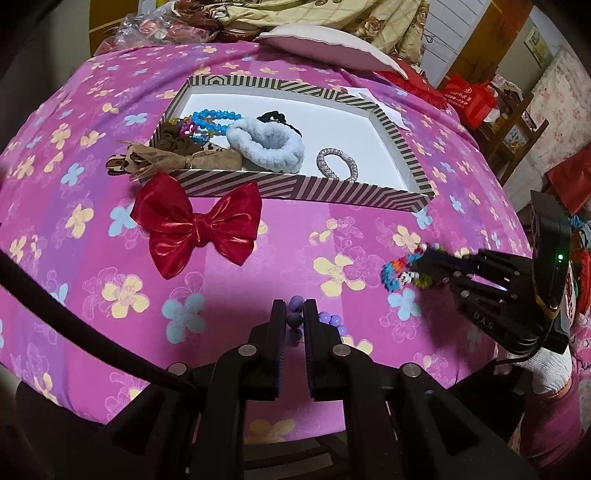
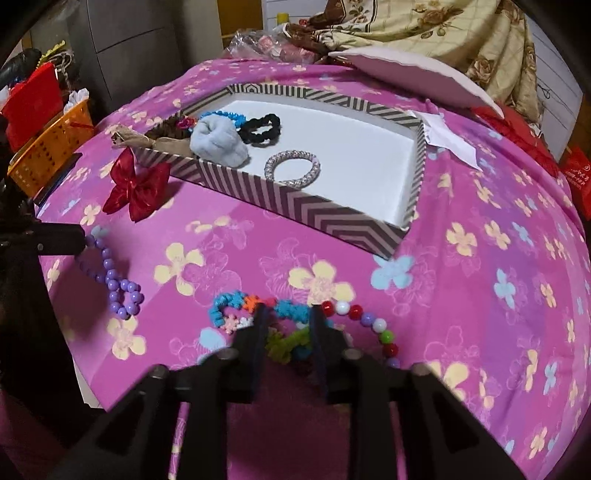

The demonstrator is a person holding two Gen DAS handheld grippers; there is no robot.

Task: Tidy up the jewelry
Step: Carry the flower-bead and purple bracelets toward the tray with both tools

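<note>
A striped box (image 1: 295, 186) (image 2: 332, 210) on the pink flowered cloth holds a silver bracelet (image 1: 337, 164) (image 2: 293, 166), a pale blue scrunchie (image 1: 266, 144) (image 2: 218, 144), a black scrunchie (image 2: 260, 129), blue beads (image 1: 214, 120) and a brown bow (image 1: 166, 160). A red bow (image 1: 199, 225) (image 2: 136, 184) lies in front of the box. My left gripper (image 1: 294, 314) is shut on a purple bead bracelet (image 1: 295, 319) (image 2: 118, 284). My right gripper (image 2: 288, 321) (image 1: 424, 264) straddles a multicoloured flower-bead bracelet (image 2: 258, 317) (image 1: 400, 271), jaws apart. A red, white and green bead string (image 2: 373, 325) lies beside it.
A white pillow (image 1: 325, 46) (image 2: 406, 70) and a floral blanket (image 2: 424, 29) lie behind the box. A paper slip (image 2: 448, 138) sits at the box's right corner. An orange basket (image 2: 48, 151) stands off the left edge. Red bags (image 1: 469, 99) sit at the right.
</note>
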